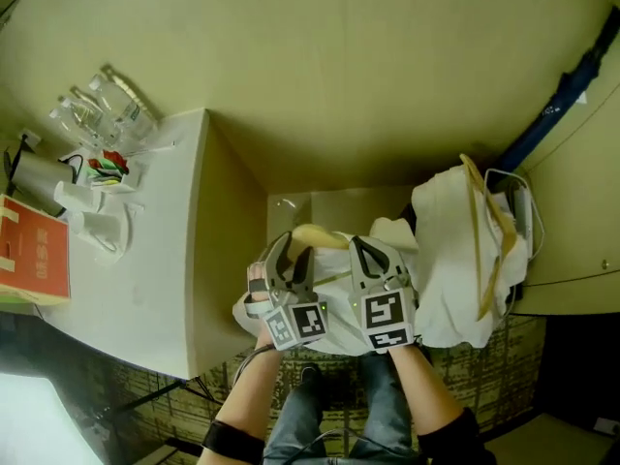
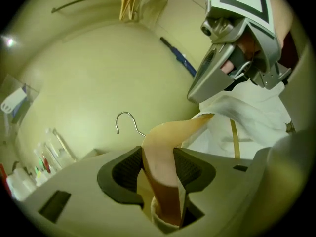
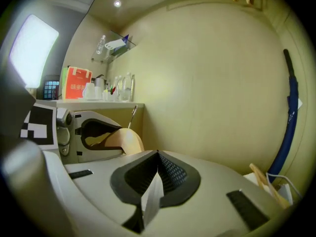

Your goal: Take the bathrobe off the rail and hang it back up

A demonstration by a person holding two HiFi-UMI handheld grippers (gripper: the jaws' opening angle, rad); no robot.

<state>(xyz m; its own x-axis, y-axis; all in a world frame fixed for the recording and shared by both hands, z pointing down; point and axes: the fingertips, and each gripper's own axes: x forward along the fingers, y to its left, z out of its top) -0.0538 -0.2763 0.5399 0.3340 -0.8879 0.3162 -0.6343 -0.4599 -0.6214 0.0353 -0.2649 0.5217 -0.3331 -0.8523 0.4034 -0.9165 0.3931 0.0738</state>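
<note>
Now left gripper (image 2: 158,168) clamps hanger (image 2: 165,142), right gripper (image 3: 158,166) bathrobe (image 3: 150,200)

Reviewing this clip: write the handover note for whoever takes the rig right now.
Left claw: shut on the wooden hanger, by one shoulder.
Right claw: shut on a fold of the bathrobe.
Bathrobe is on the hanger, off the rail overhead; hook free.
Done: bathrobe taken down.
Left: hook it back on the rail.
</note>
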